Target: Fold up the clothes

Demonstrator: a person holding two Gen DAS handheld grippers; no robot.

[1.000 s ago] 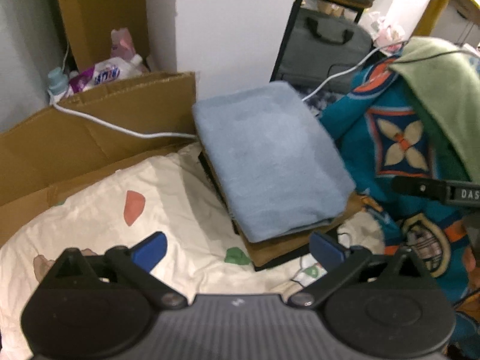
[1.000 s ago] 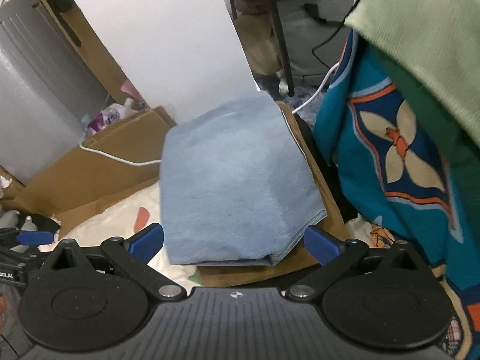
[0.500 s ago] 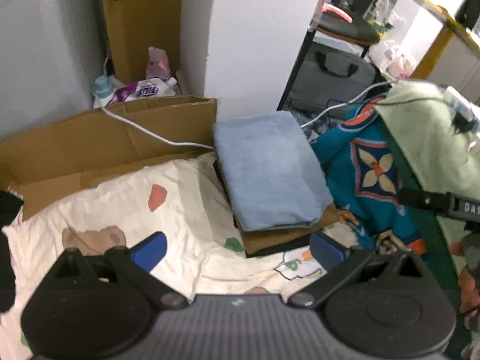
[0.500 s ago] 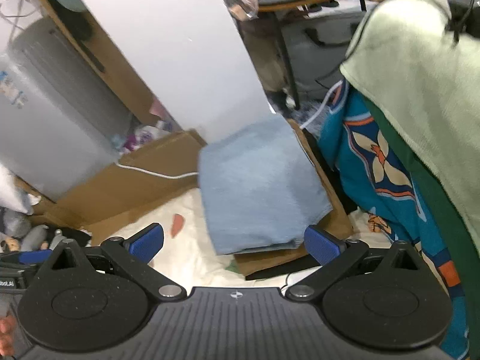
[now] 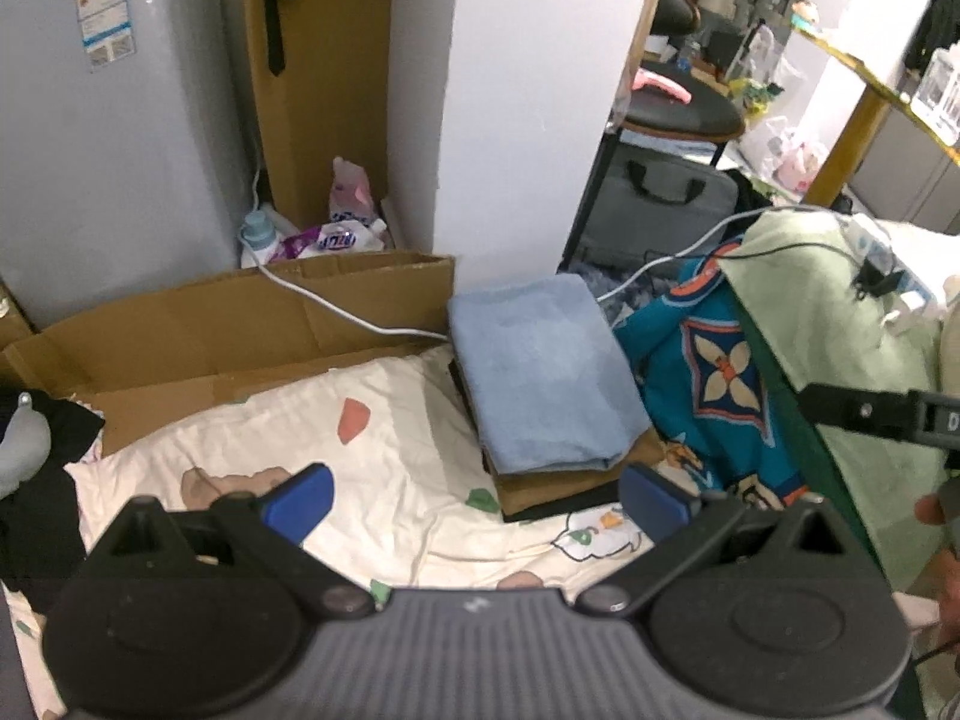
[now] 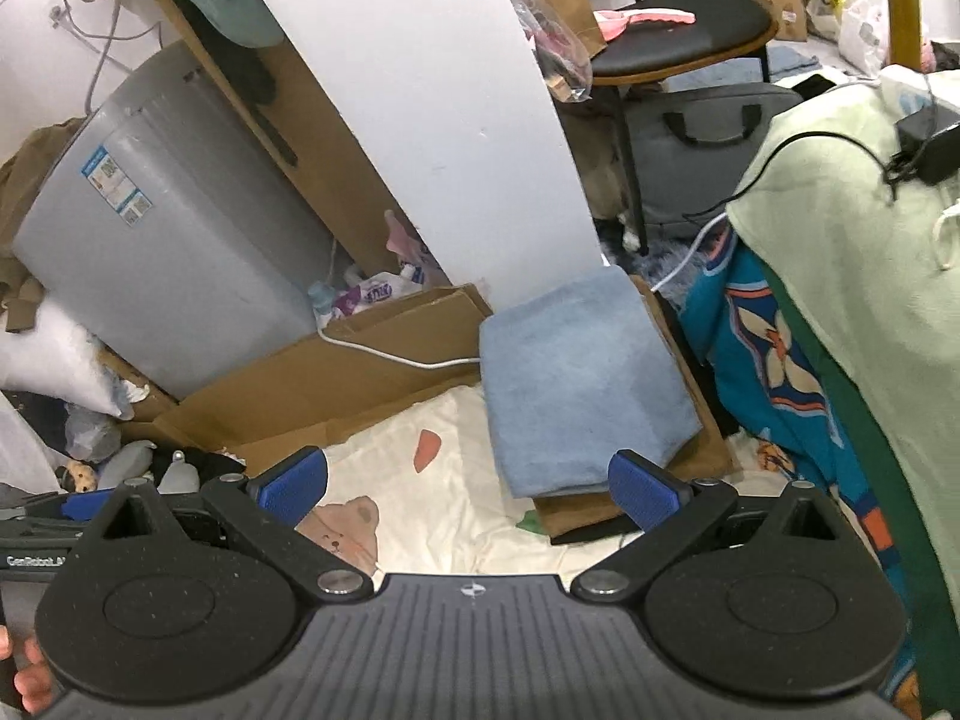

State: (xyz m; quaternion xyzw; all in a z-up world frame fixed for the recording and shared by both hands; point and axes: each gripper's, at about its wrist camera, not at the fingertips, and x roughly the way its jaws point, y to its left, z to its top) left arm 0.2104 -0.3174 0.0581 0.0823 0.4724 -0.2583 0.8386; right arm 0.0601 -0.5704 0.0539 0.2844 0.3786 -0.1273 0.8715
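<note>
Your folded light-blue towel (image 5: 543, 375) lies squared on top of a stack of folded brown and black garments (image 5: 564, 483) at the far right edge of the cream printed bedsheet (image 5: 384, 468). That stack looks finished. Your left gripper (image 5: 474, 495) and right gripper (image 6: 468, 483) are both spread wide and empty, above the sheet. The pale-green garment (image 6: 852, 252) to the right is unfolded, likely next.
</note>
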